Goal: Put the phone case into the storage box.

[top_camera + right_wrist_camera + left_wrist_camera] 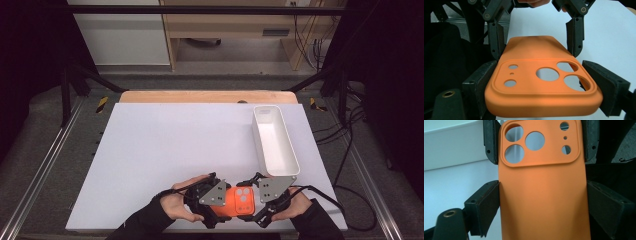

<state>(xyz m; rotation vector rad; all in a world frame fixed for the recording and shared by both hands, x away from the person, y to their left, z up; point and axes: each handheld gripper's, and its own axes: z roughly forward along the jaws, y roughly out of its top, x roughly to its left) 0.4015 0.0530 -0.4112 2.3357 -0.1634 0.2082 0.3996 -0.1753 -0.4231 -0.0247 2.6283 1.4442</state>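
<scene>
An orange phone case (241,200), back side up with its camera cutouts showing, is held just above the near edge of the white table mat (175,150). My left gripper (220,202) grips its plain end from the left. In the left gripper view the left gripper (543,195) has both pads pressed on the long sides of the case (544,202). My right gripper (257,200) holds the camera end from the right. In the right gripper view the right gripper (544,82) clamps both sides of the case (534,57).
An empty white rectangular bin (289,145) stands lengthwise at the right of the mat, just beyond my right gripper; its wall (451,145) appears in the left gripper view. A wooden table edge (207,96) runs along the back. Cables lie on the floor at the right.
</scene>
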